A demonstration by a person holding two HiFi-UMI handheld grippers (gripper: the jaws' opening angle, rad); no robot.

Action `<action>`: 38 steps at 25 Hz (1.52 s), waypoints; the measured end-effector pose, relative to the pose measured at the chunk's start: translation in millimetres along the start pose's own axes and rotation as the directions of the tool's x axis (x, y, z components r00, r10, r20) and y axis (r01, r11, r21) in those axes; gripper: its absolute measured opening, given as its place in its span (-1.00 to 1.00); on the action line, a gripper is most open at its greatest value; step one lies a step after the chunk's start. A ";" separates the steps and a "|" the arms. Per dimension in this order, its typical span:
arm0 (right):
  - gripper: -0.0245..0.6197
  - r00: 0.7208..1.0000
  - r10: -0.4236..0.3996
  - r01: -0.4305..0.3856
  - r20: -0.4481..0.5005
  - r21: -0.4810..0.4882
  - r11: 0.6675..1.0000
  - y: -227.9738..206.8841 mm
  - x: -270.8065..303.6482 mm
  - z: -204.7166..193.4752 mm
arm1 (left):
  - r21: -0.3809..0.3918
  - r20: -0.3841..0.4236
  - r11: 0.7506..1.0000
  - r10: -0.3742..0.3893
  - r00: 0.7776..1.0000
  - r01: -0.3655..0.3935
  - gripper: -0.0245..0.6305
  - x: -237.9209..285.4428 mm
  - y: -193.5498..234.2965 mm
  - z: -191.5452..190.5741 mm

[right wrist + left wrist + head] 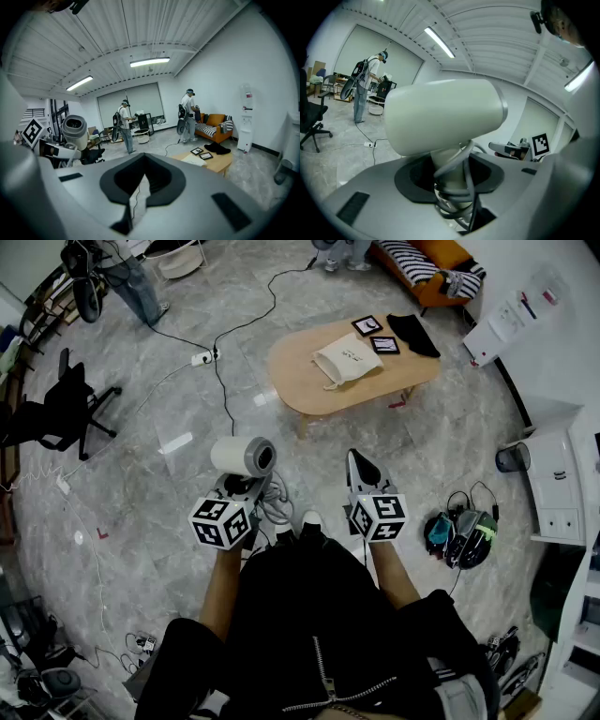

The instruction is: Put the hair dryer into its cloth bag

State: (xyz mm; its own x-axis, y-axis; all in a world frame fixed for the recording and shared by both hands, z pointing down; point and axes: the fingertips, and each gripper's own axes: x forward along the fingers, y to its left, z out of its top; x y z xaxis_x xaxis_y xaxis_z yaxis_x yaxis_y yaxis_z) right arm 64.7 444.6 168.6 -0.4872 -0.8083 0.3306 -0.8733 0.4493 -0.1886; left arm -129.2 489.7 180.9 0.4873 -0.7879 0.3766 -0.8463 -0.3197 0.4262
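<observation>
The white hair dryer (242, 456) is upright above the floor, and my left gripper (239, 486) is shut on its handle. In the left gripper view the dryer's barrel (440, 119) fills the middle, with its grey cord wound round the handle (451, 180) between the jaws. My right gripper (357, 461) is beside it on the right, shut with nothing in it. The cream cloth bag (345, 359) lies flat on the oval wooden table (309, 381) well ahead of both grippers. The right gripper view shows the dryer (75, 131) at left and the bag (193, 160) on the table (218, 164).
Two framed pictures (375, 335) and a black cloth (412, 334) share the table. Cables and a power strip (201, 358) cross the floor on the left, near a black office chair (66, 409). A heap of gear (459, 535) lies on the right. People (187, 115) stand by an orange sofa (427, 268).
</observation>
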 end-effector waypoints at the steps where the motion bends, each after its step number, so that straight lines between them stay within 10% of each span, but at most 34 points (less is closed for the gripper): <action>1: -0.90 1.000 0.000 0.000 -0.002 0.000 1.000 1.1 1.2 0.2 | -0.002 0.001 1.000 0.000 1.000 0.000 -0.36 -0.2 1.5 1.6; 38: -0.90 0.997 0.070 -0.070 0.013 0.008 0.998 -31.7 -7.6 -7.7 | 0.003 0.001 1.000 0.029 1.000 -0.029 -0.36 31.8 -28.7 -3.2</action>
State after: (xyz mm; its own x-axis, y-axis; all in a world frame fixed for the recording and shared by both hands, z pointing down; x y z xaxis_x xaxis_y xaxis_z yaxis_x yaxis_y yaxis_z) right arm 96.1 439.4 179.2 -0.5470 -0.7796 0.3049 -0.8370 0.5019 -0.2182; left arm -88.8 475.5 183.3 0.4621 -0.7973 0.3883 -0.8608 -0.2978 0.4127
